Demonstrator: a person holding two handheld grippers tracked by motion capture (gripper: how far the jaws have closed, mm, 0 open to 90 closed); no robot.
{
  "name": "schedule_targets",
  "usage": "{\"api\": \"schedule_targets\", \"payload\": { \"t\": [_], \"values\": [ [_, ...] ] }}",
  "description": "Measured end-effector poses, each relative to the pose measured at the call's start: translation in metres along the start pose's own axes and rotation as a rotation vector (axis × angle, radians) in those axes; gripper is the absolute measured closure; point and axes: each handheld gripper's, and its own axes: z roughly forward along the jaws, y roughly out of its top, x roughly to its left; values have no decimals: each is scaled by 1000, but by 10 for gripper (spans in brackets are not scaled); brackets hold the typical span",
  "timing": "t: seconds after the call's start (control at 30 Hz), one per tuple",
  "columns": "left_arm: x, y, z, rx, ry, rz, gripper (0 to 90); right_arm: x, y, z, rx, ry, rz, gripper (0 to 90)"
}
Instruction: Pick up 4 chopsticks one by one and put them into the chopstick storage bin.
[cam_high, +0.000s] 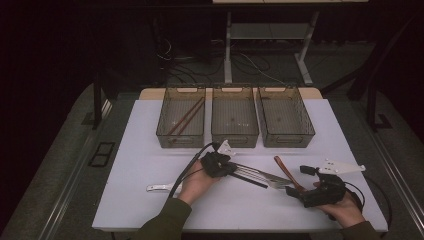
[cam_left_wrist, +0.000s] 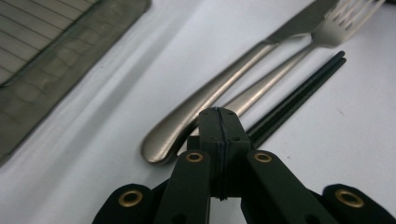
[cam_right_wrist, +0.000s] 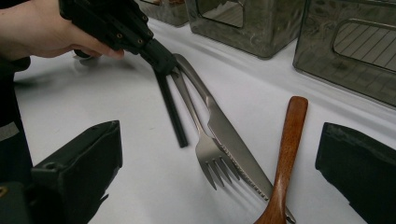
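Near the front of the white worktop (cam_high: 150, 150) lies a small cluster of cutlery: a steel knife (cam_right_wrist: 219, 126) with a serrated edge, a steel fork (cam_right_wrist: 208, 151) just beside it, a pair of black chopsticks (cam_right_wrist: 170, 109) on the fork's other side, and a brown wooden-handled utensil (cam_right_wrist: 287, 144) next to the knife's blade. The left hand-held gripper (cam_high: 220, 164) has its jaws pressed together, tips at the rounded handle ends of the knife and fork; whether they pinch anything cannot be told. The right hand-held gripper (cam_high: 300, 192) stands wide, its jaws either side of the fork tines and the wooden handle. Another pale utensil (cam_high: 161, 188) lies beside the left forearm. Three smoky clear bins (cam_high: 235, 140) stand in a row at the worktop's far side, the left one holding reddish chopsticks (cam_high: 186, 117). Beyond them the room is dark, with cables and table legs on a grey floor.
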Motion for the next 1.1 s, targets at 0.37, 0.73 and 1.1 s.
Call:
{"api": "schedule_targets", "payload": {
  "t": [0.37, 0.73, 1.1],
  "values": [
    [-5, -1, -1, 30, -31, 13, 890, 0, 0, -1, -5, -1, 0, 7],
    [-8, -4, -4, 32, -98, 30, 890, 0, 0, -1, -5, 0, 0, 7],
    [16, -20, -56, -21, -13, -29, 871, 0, 0, -2, -5, -1, 1, 7]
  ]
}}
